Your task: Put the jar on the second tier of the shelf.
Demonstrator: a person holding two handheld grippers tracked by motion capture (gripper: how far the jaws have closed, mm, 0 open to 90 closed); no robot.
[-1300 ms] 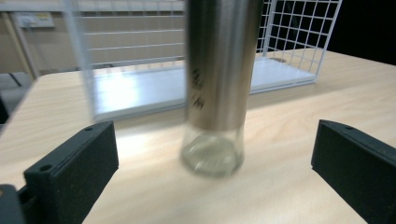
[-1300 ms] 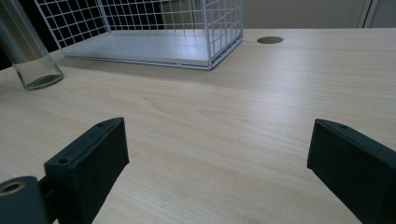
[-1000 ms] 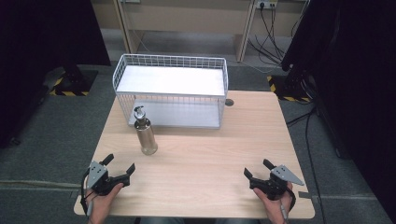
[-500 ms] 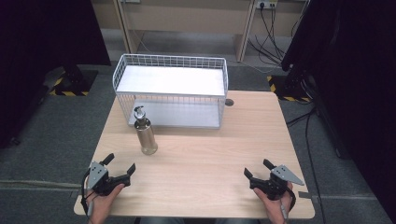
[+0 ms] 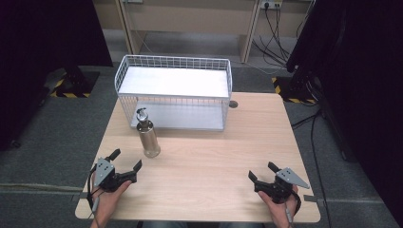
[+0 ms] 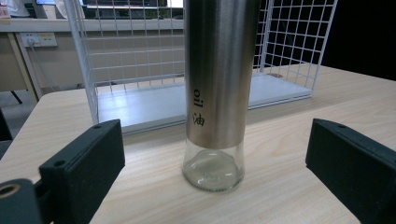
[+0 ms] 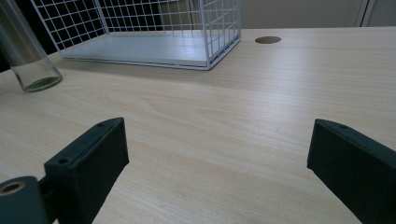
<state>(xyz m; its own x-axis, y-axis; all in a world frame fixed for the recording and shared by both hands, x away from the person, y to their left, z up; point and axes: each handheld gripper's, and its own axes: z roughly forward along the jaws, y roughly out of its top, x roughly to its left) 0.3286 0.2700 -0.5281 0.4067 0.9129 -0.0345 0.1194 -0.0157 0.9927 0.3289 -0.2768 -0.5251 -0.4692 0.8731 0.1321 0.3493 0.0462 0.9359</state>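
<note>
On the light wooden table [image 5: 204, 161], an oil bottle [image 5: 148, 134] stands upright toward the left half, just in front of a white wire basket [image 5: 175, 91] that sits at the far edge. Brushed-metal sleeve covers the upper body of the bottle; the base is clear glass, and a pour spout caps the top. Lettering "oil" with a Chinese character beside it runs down the sleeve, as seen in the left gripper view [image 6: 216, 93].

Left gripper [image 5: 127, 160]: held in the person's left hand [image 5: 108, 197] at the near left corner of the table, jaws spread wide and holding nothing. The bottle lies ahead of it and slightly to its right, near but apart from both jaws. Seen along the gripper's own axis [image 6: 215, 163], the bottle stands centred in the gap, beyond the jaw tips, with the basket behind it.

Right gripper [image 5: 262, 172]: held in the person's right hand [image 5: 278, 204] at the near right corner, jaws likewise spread wide and empty, well apart from the bottle. Its own view [image 7: 217, 163] shows bare tabletop between the jaws, the glass base of the bottle [image 7: 28, 60] far off at upper left, the basket [image 7: 154, 28] beyond, and a round cable hole [image 7: 268, 40] in the table.
</note>
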